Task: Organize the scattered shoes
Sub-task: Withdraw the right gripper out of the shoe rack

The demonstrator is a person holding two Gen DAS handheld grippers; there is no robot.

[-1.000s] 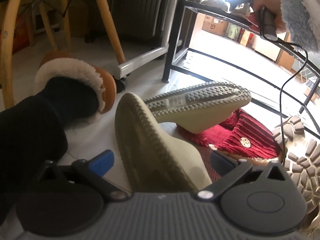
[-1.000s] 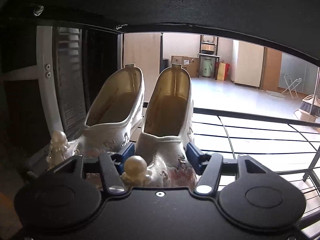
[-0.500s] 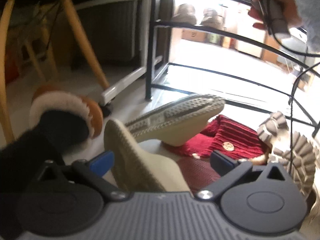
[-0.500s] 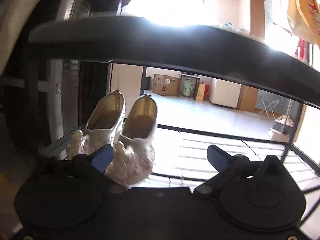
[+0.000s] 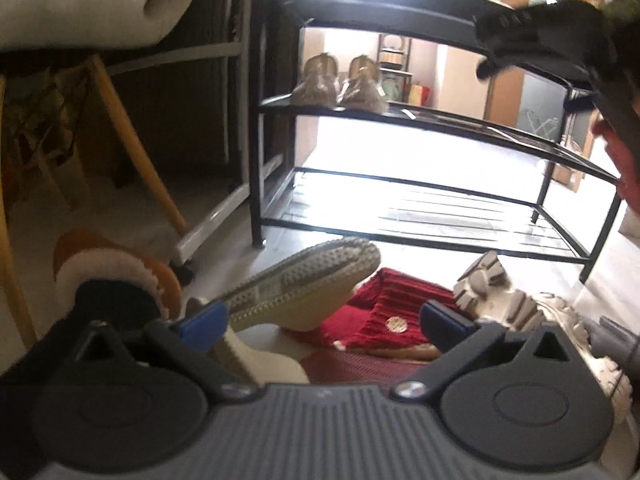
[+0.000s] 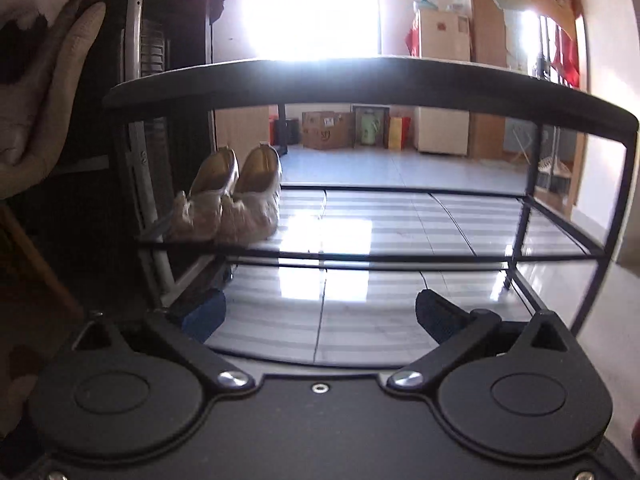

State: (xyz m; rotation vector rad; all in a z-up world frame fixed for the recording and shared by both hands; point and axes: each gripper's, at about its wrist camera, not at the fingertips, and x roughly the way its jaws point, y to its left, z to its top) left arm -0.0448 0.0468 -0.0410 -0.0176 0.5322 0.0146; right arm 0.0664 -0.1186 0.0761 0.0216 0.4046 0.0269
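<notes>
Several shoes lie loose on the floor right under your left tool (image 5: pixel 320 322), its fingers spread and pinching nothing: two beige slip-ons (image 5: pixel 308 280) tipped sole-up, a red knit boot (image 5: pixel 384 320), a tan lugged boot (image 5: pixel 492 292) and a fur-trimmed slipper (image 5: pixel 120 276). Your right tool (image 6: pixel 320 314) is spread and empty too. Farther off, one pale pair (image 6: pixel 228 200) stands at the left end of the rack's (image 6: pixel 360 76) middle shelf. I judge one pair done, most left.

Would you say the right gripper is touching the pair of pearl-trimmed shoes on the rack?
Apart. In the right wrist view the right gripper has open, empty jaws, with bare shelf bars between it and the pair of shoes on the rack.
</notes>
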